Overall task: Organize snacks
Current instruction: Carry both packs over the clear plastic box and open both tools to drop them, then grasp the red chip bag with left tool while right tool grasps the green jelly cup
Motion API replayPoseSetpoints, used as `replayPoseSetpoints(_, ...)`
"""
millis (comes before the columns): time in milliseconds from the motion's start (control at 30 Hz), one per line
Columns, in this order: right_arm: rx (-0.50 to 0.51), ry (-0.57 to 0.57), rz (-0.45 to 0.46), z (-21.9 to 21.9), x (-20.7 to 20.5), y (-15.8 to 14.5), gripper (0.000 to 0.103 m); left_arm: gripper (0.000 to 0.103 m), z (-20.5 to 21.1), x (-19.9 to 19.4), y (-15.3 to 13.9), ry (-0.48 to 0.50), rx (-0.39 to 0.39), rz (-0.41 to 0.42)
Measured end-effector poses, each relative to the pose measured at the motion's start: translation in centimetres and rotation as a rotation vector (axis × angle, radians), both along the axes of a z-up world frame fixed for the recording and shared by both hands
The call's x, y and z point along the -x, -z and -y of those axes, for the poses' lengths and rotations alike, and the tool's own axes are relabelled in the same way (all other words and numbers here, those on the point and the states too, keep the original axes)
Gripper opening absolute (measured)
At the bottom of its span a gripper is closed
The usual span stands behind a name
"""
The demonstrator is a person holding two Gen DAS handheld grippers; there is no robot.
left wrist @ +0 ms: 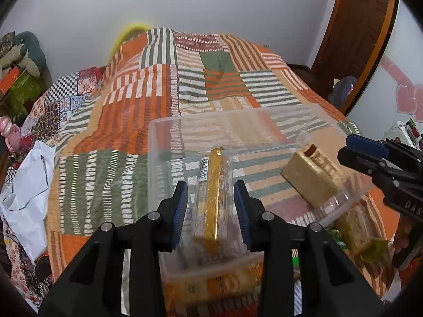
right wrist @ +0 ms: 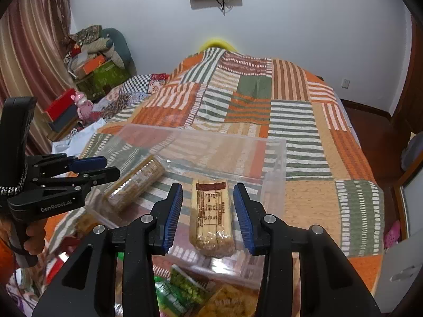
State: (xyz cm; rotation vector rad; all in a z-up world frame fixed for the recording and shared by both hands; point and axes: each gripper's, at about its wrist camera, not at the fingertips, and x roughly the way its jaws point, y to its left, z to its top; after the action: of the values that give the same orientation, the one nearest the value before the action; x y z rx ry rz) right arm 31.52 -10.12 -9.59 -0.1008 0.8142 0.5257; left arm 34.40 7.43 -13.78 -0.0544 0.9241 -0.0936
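A clear plastic bin sits on the striped bedspread. Two snack packs lie in it. A clear cracker sleeve with a gold strip lies between the fingers of my left gripper, which is open with gaps on both sides. A beige bar pack with a brown label lies between the fingers of my right gripper, also open and not touching it. Each gripper shows in the other's view: the right, the left.
More snack packs lie in front of the bin: green ones and yellow ones. The patchwork bedspread stretches beyond. A white bag lies left. Boxes stand by the curtain, a door at right.
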Motion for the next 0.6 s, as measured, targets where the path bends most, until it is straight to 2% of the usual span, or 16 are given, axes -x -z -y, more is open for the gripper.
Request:
replayPoseSetpoints(100, -0.015, 0.005, 0.012, 0.5, 0.8, -0.9, 0.037, 0.038, -0.2, 1.4, -1.2, -0.003, -0.007, 0.022)
replayPoseSetpoints(200, -0.021, 0.008, 0.025, 0.6, 1.8, -1.7, 0.037, 0.047, -0.5, 2.7, -2.0, -0.011, -0.009, 0.028)
replayPoseSetpoints(333, -0.033, 0.017, 0.05, 1.4, 3.5, -2.9, 0.037, 0.048, -1.0, 4.6, -3.0, -0.024, -0.006, 0.041)
replayPoseSetpoints(467, -0.045, 0.036, 0.071, 2.6, 5.1, -3.6, 0.046, 0.057, -1.3, 7.1, -4.0, -0.034, -0.027, 0.069)
replayPoseSetpoints(533, -0.044, 0.045, 0.08, 3.1, 5.8, -3.8, 0.047, 0.063, -1.3, 8.2, -4.2, -0.034, -0.037, 0.08)
replayPoseSetpoints(600, -0.043, 0.053, 0.084, 3.5, 6.4, -3.8, 0.047, 0.065, -1.3, 9.2, -4.3, -0.032, -0.038, 0.08)
